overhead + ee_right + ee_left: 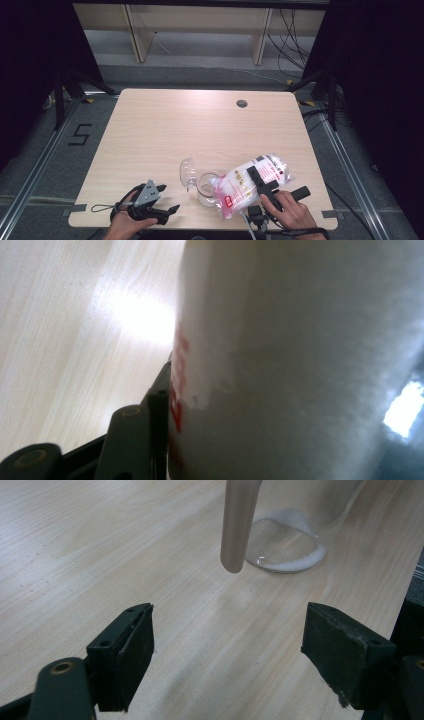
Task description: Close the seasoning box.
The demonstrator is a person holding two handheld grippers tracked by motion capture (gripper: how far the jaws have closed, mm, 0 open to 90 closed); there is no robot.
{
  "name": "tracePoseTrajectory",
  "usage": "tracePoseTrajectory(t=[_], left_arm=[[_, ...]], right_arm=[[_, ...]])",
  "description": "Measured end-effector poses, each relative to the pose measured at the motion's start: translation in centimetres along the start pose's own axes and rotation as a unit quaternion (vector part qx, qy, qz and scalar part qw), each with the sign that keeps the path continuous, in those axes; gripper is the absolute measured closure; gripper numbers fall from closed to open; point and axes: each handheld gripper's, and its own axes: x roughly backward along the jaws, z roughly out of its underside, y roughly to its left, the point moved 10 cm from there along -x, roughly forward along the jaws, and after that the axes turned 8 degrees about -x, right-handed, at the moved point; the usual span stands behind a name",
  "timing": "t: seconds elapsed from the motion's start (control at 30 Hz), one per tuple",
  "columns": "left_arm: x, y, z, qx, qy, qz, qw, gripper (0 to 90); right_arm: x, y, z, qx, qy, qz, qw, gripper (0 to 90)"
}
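A clear plastic bag of white grains with red print (pixel 235 189) lies tilted, its lower end over the mouth of a clear glass jar (pixel 205 189) near the table's front edge. The jar's hinged lid (pixel 187 172) stands open to its left. My right gripper (pixel 259 180) is shut on the bag's middle; in the right gripper view one black finger (pixel 156 415) presses against the bag (pixel 300 350), and the other is hidden behind it. My left gripper (pixel 167 198) rests at the front left, open, nothing between its fingers (pixel 127 655). Ahead of it is the jar's base (pixel 285 545) with some white grains and a hanging metal clasp (pixel 237 525).
The light wooden table (pixel 200 125) has a cable hole (pixel 242 103) at the back right. Its front edge runs just below both hands. Dark curtains and stands flank the table, and shelving legs stand behind it.
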Motion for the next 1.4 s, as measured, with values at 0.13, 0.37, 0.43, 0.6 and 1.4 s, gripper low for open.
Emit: tracePoseTrajectory(t=[0.13, 0.37, 0.43, 0.6, 1.4], left_arm=[[0.0, -0.06, 0.01, 0.005, 0.0, 0.0, 1.0, 20.5], [0.02, -0.02, 0.03, 0.003, 0.001, 0.0, 1.0, 20.6], [0.02, -0.05, 0.0, 0.005, -0.001, 0.0, 1.0, 20.5], [0.11, 0.08, 0.09, -0.002, 0.004, -0.001, 1.0, 20.6], [0.13, 0.3, -0.14, -0.009, -0.006, -0.005, 0.9999, 20.6]], right_arm=[[-0.07, -0.27, 0.03, 0.014, -0.002, 0.001, 0.9999, 49.1], [0.07, -0.24, 0.24, 0.01, 0.005, 0.0, 0.9999, 49.5], [0.06, -0.35, 0.14, 0.011, 0.001, 0.004, 0.9999, 49.7], [0.02, -0.68, -0.08, 0.019, -0.007, 0.01, 0.9997, 50.1], [-0.24, -0.48, -0.25, 0.009, -0.013, 0.01, 0.9998, 51.4]])
